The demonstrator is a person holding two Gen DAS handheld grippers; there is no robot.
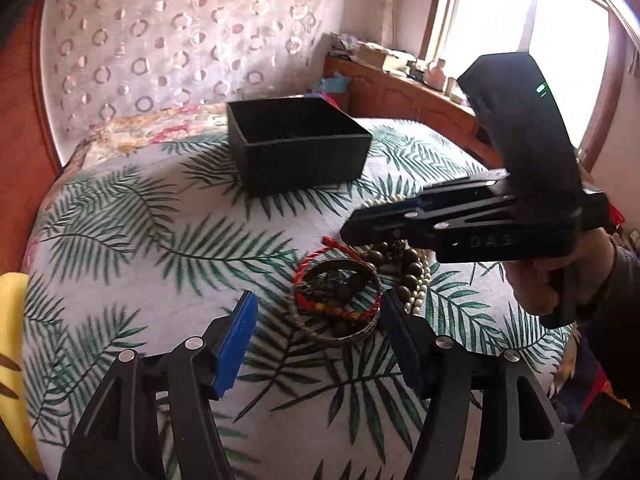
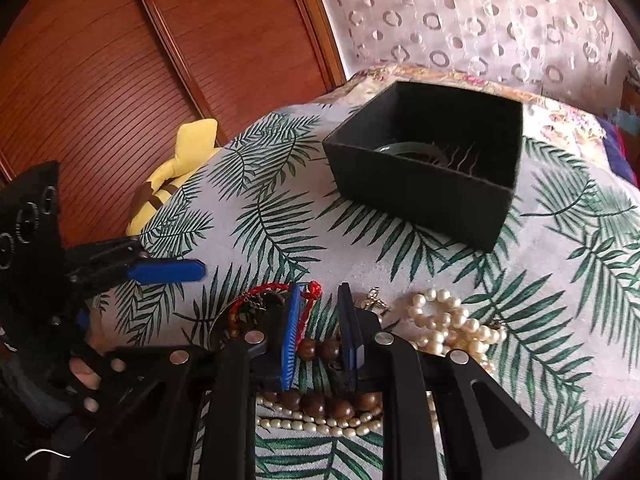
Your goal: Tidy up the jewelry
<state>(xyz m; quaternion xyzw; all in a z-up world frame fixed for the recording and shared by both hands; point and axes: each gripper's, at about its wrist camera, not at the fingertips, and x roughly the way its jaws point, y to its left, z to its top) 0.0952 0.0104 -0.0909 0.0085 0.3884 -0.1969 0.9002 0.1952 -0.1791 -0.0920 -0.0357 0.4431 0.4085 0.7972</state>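
A pile of jewelry lies on the leaf-print bedspread: a metal bangle (image 1: 338,330) wound with a red cord bracelet (image 1: 310,262), brown wooden beads (image 2: 318,350), and pearl strands (image 2: 454,326). A black box (image 1: 300,144) stands behind it; in the right wrist view it (image 2: 424,196) holds a green bangle (image 2: 408,151). My left gripper (image 1: 318,312) is open, its fingers either side of the metal bangle. My right gripper (image 2: 320,320) is partly open, low over the wooden beads, which sit between its blue pads (image 2: 292,332).
A yellow soft toy (image 2: 176,168) lies at the bed's left edge. A wooden wardrobe (image 2: 120,80) stands beyond it. A cluttered wooden headboard shelf (image 1: 400,80) and a window (image 1: 520,24) are at the right. A patterned curtain (image 1: 180,28) hangs behind the bed.
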